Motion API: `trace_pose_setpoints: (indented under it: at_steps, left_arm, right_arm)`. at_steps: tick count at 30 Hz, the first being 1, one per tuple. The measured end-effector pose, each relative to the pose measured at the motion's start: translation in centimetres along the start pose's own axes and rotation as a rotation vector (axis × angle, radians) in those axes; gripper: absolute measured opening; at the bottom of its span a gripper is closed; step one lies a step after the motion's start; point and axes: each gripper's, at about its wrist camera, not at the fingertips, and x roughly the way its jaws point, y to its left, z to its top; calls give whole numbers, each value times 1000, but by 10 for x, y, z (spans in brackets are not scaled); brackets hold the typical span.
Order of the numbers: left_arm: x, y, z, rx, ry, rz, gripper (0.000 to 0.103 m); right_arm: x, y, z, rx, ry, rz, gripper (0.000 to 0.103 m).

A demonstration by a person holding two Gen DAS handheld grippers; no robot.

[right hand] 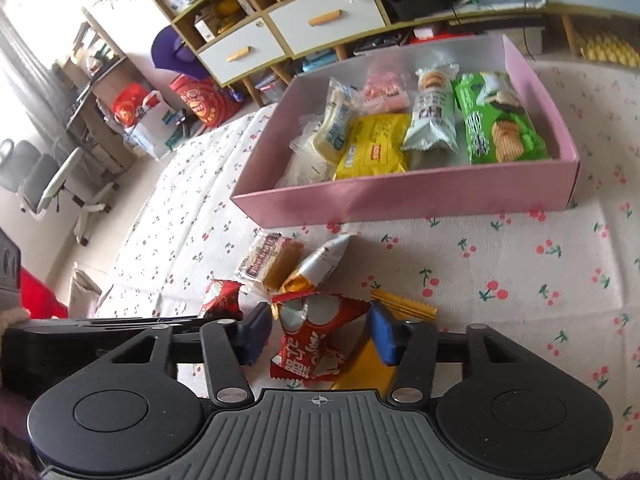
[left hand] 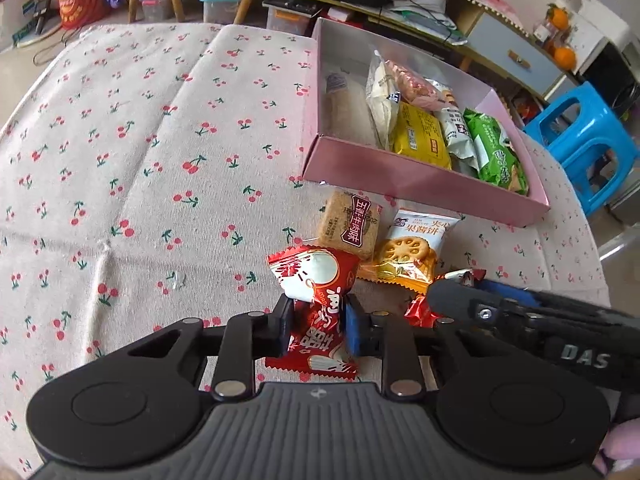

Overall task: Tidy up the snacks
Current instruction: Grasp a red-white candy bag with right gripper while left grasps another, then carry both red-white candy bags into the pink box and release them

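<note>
On the cherry-print cloth covering the desk (left hand: pixel 140 160), a pink box (left hand: pixel 420 184) holds several packets, including a yellow packet (left hand: pixel 420 138) and a green packet (left hand: pixel 496 152) side by side near its front wall. Just in front of the box lie a brown biscuit bar (left hand: pixel 348 226) and, beside it, an orange cracker packet (left hand: pixel 412 246). The left tool (left hand: pixel 318 326) is clenched on a red candy packet (left hand: pixel 316 312), its pads pressing both sides of the wrapper. The right tool (right hand: pixel 316 334) stands spread around a second red packet (right hand: pixel 310 340); the left finger appears clear of the wrapper, but contact at the right finger cannot be judged. A gold wrapper (right hand: pixel 368 368) lies under that packet.
</note>
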Motion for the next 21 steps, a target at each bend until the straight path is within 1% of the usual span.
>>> trace_pose_setpoints:
  at_steps: [9,15,21]
  left_arm:
    - [-8,0,1,-20,-14,-16,24]
    - [-12,-2,2,-26,-21,-38,23]
    - [-18,-7,4,-17,-44,-40,23]
  right_arm:
    - [-5,5,2,8,-5,-7,43]
    - [-16,2,8,44,-25,5,43]
    - [-23,-6,10,91,-15,-16,43]
